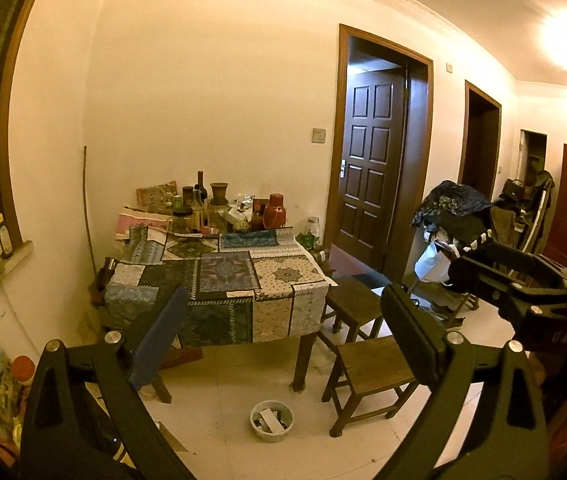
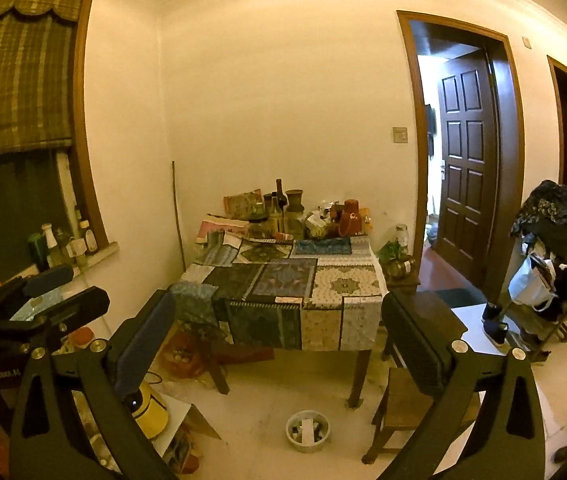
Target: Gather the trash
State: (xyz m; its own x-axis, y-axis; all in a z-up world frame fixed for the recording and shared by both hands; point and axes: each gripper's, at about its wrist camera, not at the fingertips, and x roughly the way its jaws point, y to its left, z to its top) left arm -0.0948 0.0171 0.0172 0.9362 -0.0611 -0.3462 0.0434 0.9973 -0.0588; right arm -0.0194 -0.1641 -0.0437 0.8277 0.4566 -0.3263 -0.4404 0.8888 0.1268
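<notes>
left gripper (image 2: 49,292), marked "genrobot.ai", open; right gripper (image 2: 279,344) open too.

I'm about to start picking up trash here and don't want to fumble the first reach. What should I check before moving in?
1. Left gripper open, nothing between its fingers: ok.
2. Right gripper open, nothing held: ok.
3. Small white bin on the floor in front of the table leg, upright and already holding some items: ok.
4. Trash to pick identified: cannot tell; the clutter at the back of the table looks like bottles and jars, nothing clearly trash.
5. Path to the bin: not ok on the right, a wooden stool stands beside it.
6. Either gripper near a target: not ok, both are held far back.
</notes>
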